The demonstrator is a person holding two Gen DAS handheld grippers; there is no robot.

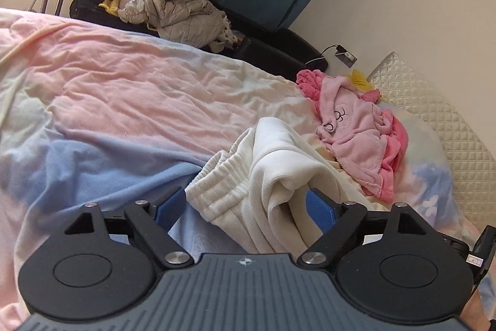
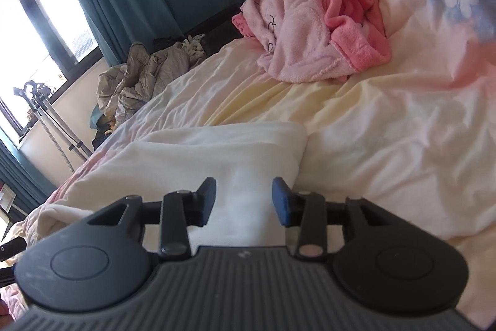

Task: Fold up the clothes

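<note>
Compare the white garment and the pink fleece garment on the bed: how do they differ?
The white garment is cream, ribbed at one end, and partly folded flat; the pink fleece garment is two-tone pink, fluffy, and crumpled in a heap. The white one lies nearer the cameras, the pink one farther off. Both lie on the bedspread.

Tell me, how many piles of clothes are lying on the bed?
2: the white garment between the left gripper fingers, and the pink fleece pile near the pillow. More may be hidden.

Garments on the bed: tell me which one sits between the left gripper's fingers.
The white ribbed garment lies between the open fingers of the left gripper. The pink fleece robe lies farther off near the pillow; the grey quilted jacket is off the bed.
</note>
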